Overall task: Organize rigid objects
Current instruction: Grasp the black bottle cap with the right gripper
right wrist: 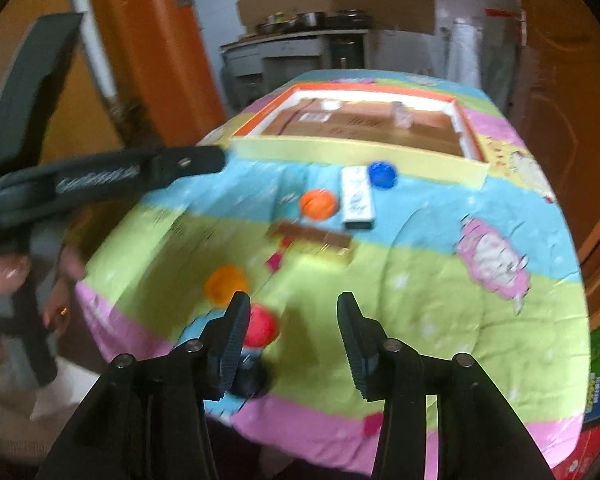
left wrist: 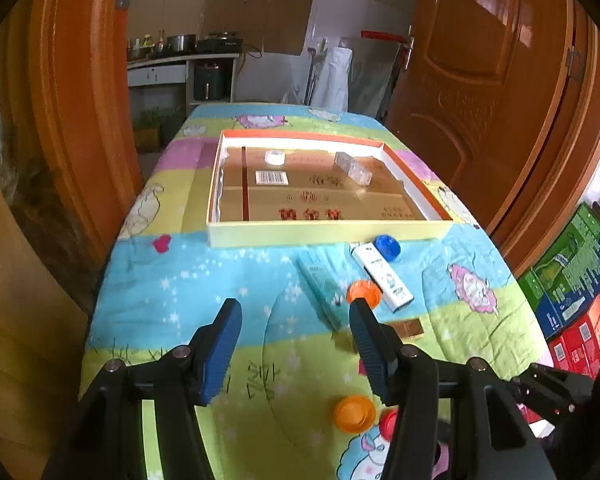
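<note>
A kitchen counter and brown wooden doors stand behind a table covered by a patterned quilt (left wrist: pixel 172 280). At the far end of the quilt lies a large shallow box (left wrist: pixel 324 232) with an orange rim, holding a small white roll and clear blocks.

Nearer, just before the box's front wall, sit a blue cap (left wrist: pixel 387 246) and a white carton (left wrist: pixel 382 276) side by side, then a pale green carton (left wrist: pixel 320 284), an orange cap (left wrist: pixel 364 294) and a gold-brown flat box (right wrist: pixel 312 238). Closest are a second orange cap (left wrist: pixel 354 413) and a red cap (right wrist: pixel 260 326).

The left gripper (left wrist: pixel 294 332) hangs released over bare quilt, jaws wide and nothing between them; the pale green carton and first orange cap lie just beyond its right finger.

The right gripper (right wrist: pixel 292 332) stands parted and empty; the red cap lies just beside its left finger, partly behind it.

Only the right wrist view, which is blurred, shows the gold-brown box whole, a dark round object below the red cap, and the person's hand (right wrist: pixel 4 280) on the left gripper's handle. The left wrist view shows the box's contents sharply.
</note>
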A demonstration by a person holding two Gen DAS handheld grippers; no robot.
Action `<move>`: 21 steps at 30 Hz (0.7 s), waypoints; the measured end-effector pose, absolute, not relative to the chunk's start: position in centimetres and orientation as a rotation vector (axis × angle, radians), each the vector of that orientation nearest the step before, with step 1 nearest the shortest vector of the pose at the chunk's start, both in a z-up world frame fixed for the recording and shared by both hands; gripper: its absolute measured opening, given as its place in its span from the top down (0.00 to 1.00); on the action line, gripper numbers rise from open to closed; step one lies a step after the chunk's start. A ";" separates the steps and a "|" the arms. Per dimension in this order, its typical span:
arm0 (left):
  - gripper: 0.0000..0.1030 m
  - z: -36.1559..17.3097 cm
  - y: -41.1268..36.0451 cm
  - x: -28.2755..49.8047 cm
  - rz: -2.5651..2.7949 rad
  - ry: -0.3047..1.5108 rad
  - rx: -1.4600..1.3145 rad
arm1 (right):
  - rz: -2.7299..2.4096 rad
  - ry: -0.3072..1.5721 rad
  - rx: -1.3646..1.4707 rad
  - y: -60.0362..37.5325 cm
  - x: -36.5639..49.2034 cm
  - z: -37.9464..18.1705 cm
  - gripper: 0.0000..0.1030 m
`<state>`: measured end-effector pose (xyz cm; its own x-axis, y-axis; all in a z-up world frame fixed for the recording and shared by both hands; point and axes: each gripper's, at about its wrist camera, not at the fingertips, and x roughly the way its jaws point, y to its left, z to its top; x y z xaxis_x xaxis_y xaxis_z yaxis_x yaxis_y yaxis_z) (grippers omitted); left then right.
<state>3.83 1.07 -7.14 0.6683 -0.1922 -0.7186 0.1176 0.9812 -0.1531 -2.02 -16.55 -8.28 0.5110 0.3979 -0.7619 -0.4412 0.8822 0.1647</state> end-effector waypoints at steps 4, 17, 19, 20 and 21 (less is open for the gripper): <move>0.46 -7.8 1.2 3.1 -0.180 0.830 -0.090 | 0.555 0.897 -0.140 -15.2 -3.9 -8.9 0.51; 0.46 -10.5 0.9 0.8 -0.297 0.865 -0.022 | 0.538 0.936 -0.233 -13.9 -4.9 -11.1 0.63; 0.46 -11.1 0.6 0.2 -0.329 0.876 0.010 | 0.517 0.926 -0.250 -14.0 -4.9 -11.1 0.70; 0.46 -11.2 0.5 -0.1 -0.343 0.877 0.021 | 0.519 0.930 -0.241 -14.1 -4.9 -11.1 0.71; 0.46 -11.4 0.3 -0.5 -0.368 0.877 0.037 | 0.519 0.931 -0.235 -14.2 -4.8 -11.1 0.71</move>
